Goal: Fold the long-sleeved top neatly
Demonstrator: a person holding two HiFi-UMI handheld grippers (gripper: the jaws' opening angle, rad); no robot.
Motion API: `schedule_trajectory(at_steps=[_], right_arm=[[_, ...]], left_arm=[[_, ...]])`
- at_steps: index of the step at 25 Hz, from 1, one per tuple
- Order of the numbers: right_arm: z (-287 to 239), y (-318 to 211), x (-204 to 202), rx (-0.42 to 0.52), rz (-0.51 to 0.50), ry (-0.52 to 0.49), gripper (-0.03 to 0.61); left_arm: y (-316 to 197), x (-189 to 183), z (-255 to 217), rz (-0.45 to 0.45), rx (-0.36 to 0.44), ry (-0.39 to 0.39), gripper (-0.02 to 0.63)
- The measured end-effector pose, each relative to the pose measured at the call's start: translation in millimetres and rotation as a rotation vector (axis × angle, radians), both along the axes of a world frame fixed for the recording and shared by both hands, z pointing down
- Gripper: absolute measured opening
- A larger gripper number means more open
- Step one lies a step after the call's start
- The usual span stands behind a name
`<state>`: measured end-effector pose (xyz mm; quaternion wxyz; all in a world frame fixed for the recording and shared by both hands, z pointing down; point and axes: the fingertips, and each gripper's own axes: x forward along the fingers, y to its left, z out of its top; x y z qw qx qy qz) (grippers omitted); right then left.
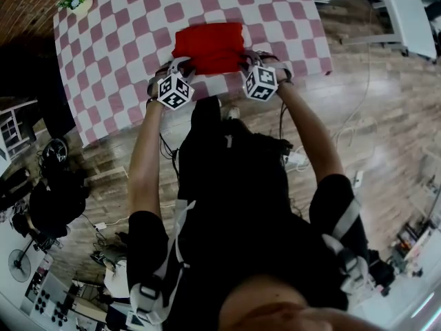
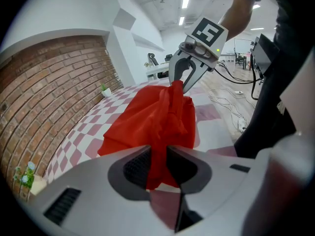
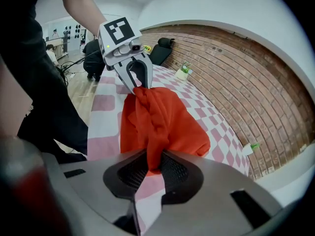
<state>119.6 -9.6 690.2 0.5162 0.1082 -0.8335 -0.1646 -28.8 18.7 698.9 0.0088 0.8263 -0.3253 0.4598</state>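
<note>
The red long-sleeved top (image 1: 209, 47) lies partly folded on the checked table (image 1: 131, 40), near its front edge. My left gripper (image 1: 180, 69) is shut on the top's near left edge; in its own view the red cloth (image 2: 157, 122) is pinched between its jaws. My right gripper (image 1: 249, 64) is shut on the near right edge, with the bunched cloth (image 3: 157, 122) clamped between its jaws. Each gripper shows in the other's view, the right gripper (image 2: 180, 84) and the left gripper (image 3: 139, 85), both biting the same raised hem. The cloth hangs stretched between them just above the table.
A small potted plant (image 1: 77, 1) stands at the table's far left corner. A brick wall (image 3: 236, 77) runs behind the table. Cables (image 2: 231, 107) lie on the wooden floor beside it. A white table (image 1: 406, 12) stands at the right.
</note>
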Motion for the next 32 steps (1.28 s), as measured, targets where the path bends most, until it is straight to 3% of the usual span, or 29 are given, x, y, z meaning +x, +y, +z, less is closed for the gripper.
schedule_trajectory(at_steps=[6, 10, 14, 22, 28, 32], right_arm=[[11.9, 4.0, 3.1, -0.024, 0.009, 0.012, 0.067], [4.6, 6.7, 0.1, -0.068, 0.033, -0.031, 0.075], [-24.0, 15.0, -1.4, -0.124, 0.035, -0.111, 0.152], [-85.1, -3.6, -21.3, -0.238, 0.118, -0.318, 0.156], [-33.8, -17.5, -29.1, -0.299, 0.170, -0.186, 0.156], [-12.8, -11.5, -19.7, -0.351, 0.203, -0.159, 0.160]], left_arm=[[4.4, 1.6, 7.6, -0.004, -0.049, 0.008, 0.091], [8.5, 0.6, -0.5, -0.028, -0.065, 0.040, 0.102], [23.0, 1.9, -29.4, -0.018, -0.100, 0.098, 0.172], [7.5, -3.6, -63.6, 0.013, -0.063, 0.127, 0.183], [-22.8, 6.7, -32.3, 0.013, -0.121, 0.117, 0.183], [-19.4, 2.5, -17.0, 0.010, -0.150, 0.120, 0.184]])
